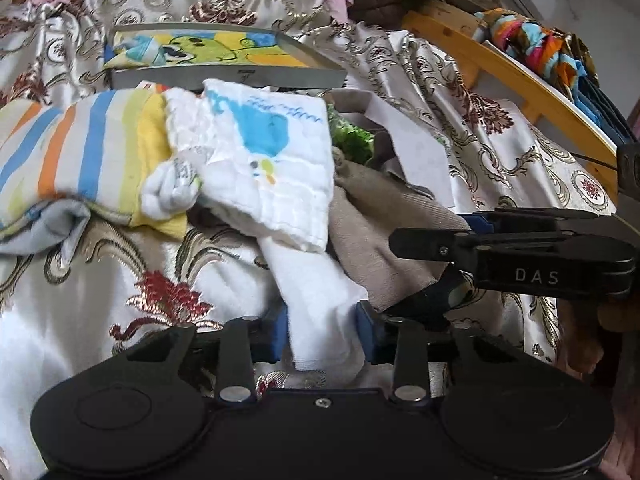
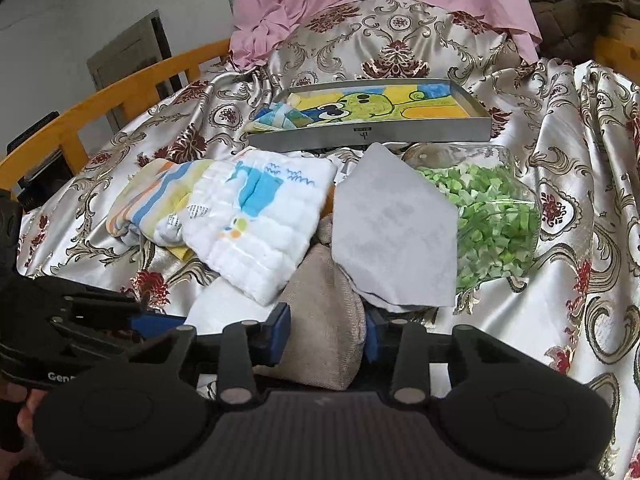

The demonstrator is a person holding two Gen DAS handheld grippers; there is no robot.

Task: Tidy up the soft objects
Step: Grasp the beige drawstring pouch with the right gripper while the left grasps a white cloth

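Left fingers (image 1: pixel 362 330) clamp white cloth (image 1: pixel 316 312) | right fingers (image 2: pixel 370 330) clamp beige cloth (image 2: pixel 324 312) (marked "DAS")

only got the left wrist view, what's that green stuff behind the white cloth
Observer: A clear jar of green bits, lying on its side.
Operator: whats the right gripper holding
Observer: The right gripper has its jaws around a beige cloth.
Operator: and the grey sheet, is it touching the jar
Observer: The grey sheet overlaps the jar's left side; contact I cannot tell.
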